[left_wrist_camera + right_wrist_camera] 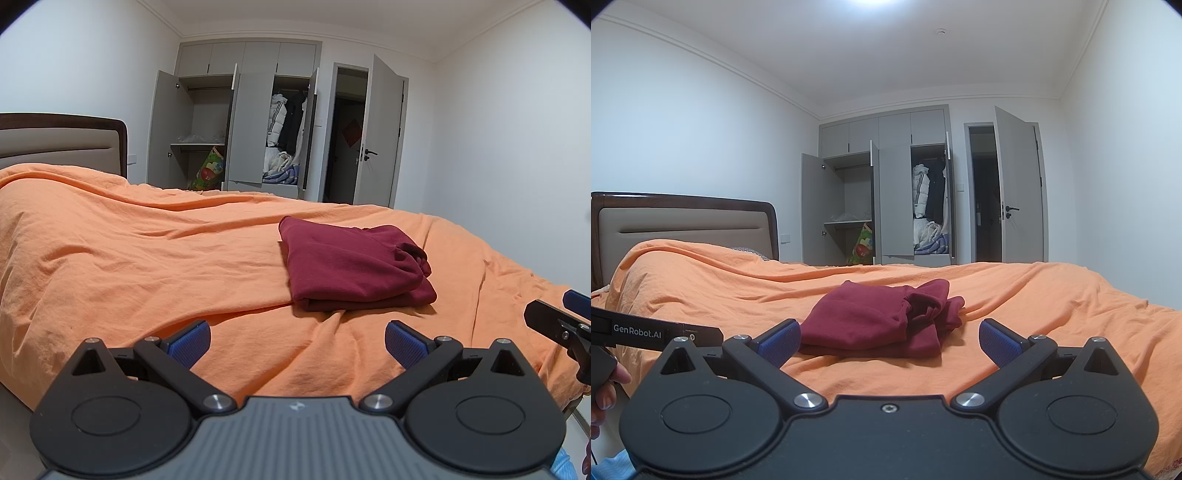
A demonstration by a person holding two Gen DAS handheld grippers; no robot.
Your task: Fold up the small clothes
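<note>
Garment (882, 317), dark red and folded, lies on the orange bedspread (147, 258); I hold left gripper (297, 341) and right gripper (890, 341) short of it, fingers apart and empty. Its bunched right end looks loose, so I judge any nudge there could undo the fold.

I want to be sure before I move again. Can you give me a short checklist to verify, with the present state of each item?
1. Left gripper open and holding nothing: ok, its jaws stand wide apart over the orange bedspread.
2. Right gripper open and holding nothing: ok.
3. Dark red garment lies folded on the bedspread: ok, though the end nearer the room door is bunched.
4. Garment free of both grippers: ok, neither touches it.
5. Nothing else on the bedspread around the garment: ok in both views.
6. Folded layers even underneath: cannot tell, hidden.
</note>
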